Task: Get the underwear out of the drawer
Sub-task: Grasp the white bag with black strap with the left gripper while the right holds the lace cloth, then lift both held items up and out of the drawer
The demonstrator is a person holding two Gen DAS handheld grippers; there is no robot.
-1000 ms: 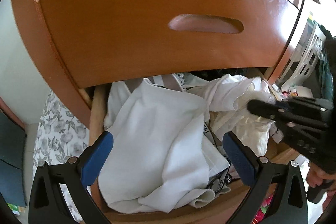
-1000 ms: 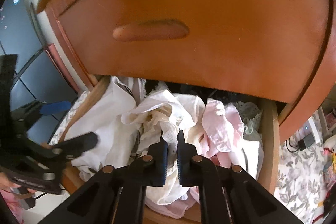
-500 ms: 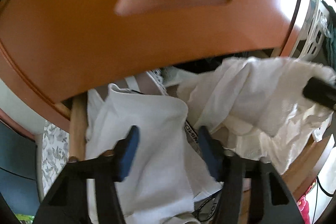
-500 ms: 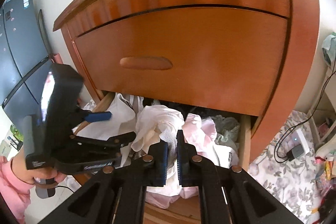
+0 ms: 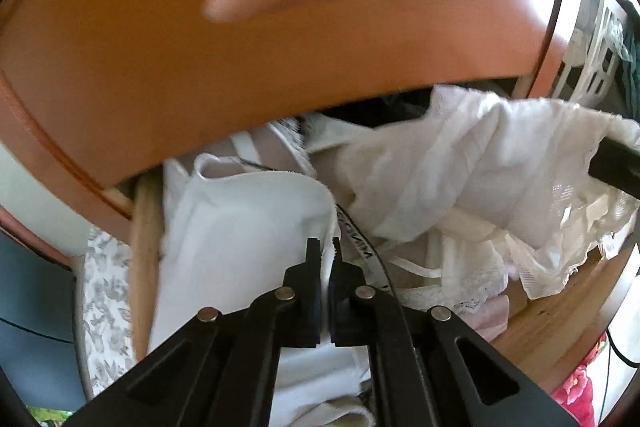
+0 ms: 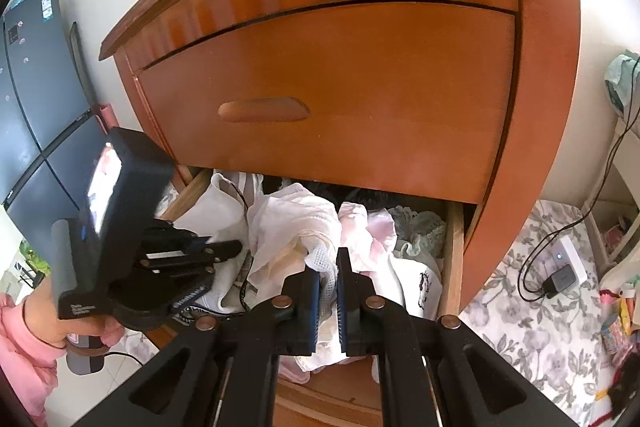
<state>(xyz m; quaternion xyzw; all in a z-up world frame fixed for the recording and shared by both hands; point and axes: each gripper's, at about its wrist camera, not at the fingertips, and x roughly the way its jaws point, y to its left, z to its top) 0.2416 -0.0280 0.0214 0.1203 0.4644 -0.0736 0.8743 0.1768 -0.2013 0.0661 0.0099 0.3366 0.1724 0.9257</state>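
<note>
The open lower drawer (image 6: 454, 259) is stuffed with pale clothes. My right gripper (image 6: 328, 267) is shut on cream mesh-and-lace underwear (image 6: 296, 227), lifted from the pile and pulled toward the drawer's front. In the left wrist view the same underwear (image 5: 460, 167) stretches rightward to the right gripper (image 5: 600, 157). My left gripper (image 5: 326, 247) is shut on a fold of a white garment (image 5: 240, 227) at the drawer's left side; white cloth shows between its pads. From the right wrist view, the left gripper (image 6: 230, 249) reaches in from the left, held by a hand (image 6: 108, 331).
The closed upper drawer front (image 6: 360, 87) with its handle (image 6: 264, 109) overhangs the back of the pile. A pink garment (image 6: 372, 231) and green lace (image 6: 420, 227) lie at the drawer's right. A floral mat (image 6: 520, 327) with a charger (image 6: 560, 279) and cables is on the right.
The left jaws went from wide open to shut on the white garment, closer to the drawer. The right gripper drew back and up, pulling the cream underwear out of the pile.
</note>
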